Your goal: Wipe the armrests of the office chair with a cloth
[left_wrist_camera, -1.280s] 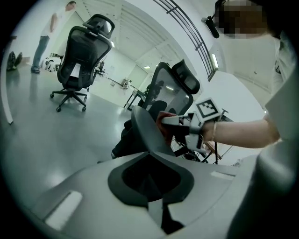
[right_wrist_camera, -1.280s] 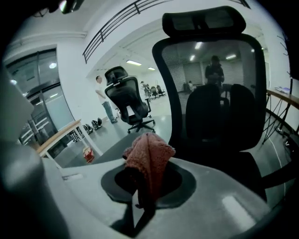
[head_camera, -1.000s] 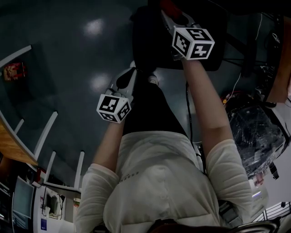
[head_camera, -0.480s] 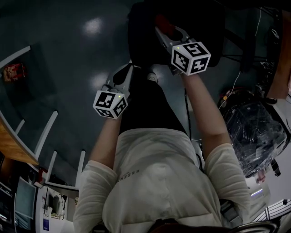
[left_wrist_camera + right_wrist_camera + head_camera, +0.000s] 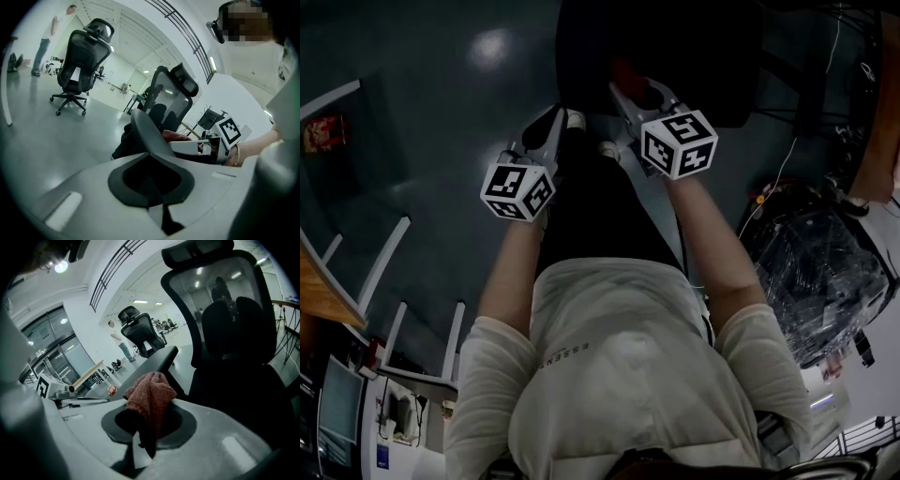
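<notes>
Reddish cloth (image 5: 151, 397) pinched in right gripper (image 5: 146, 420), plain on its own cam, dim from head view; left gripper (image 5: 151, 180) jaws together, nothing btwn.

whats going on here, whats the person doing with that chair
A person stands over a black office chair with a gripper in each hand. The right gripper has its tongs shut on a reddish cloth, held close to the chair's armrest; contact isn't clear. The left gripper is shut and empty.
</notes>
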A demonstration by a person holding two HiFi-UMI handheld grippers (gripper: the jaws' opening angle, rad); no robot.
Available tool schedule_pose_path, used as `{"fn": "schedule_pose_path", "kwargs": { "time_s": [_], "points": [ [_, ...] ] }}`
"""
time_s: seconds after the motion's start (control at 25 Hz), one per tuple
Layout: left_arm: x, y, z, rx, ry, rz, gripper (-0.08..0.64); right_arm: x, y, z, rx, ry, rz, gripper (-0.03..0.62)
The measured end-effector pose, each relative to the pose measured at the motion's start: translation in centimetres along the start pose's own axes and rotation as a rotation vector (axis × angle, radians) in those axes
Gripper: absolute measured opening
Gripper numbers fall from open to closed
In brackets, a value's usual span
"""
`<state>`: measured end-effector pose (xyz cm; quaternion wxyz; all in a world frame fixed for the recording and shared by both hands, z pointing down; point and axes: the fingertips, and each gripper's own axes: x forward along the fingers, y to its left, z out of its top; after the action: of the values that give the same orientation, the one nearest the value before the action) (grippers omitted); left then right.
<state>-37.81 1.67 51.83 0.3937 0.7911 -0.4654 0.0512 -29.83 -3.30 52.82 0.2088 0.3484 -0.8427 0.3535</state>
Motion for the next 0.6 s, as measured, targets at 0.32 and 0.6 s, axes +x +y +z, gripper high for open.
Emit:
{"fn": "schedule_pose_path", "kwargs": {
  "time_s": [0.32, 0.6],
  "points": [
    [0.2, -0.2, -0.2, 0.082, -0.019, 0.043, 0.006, -1.5, 1.7, -4.3, 0.004, 0.047, -0.007, 0.049],
    [0.2, 0.0, 0.2, 0.093, -0.056, 0.063, 0.005, -1.1, 4.0, -6.5, 0.055, 0.063, -0.033, 0.049]
  ]
}}
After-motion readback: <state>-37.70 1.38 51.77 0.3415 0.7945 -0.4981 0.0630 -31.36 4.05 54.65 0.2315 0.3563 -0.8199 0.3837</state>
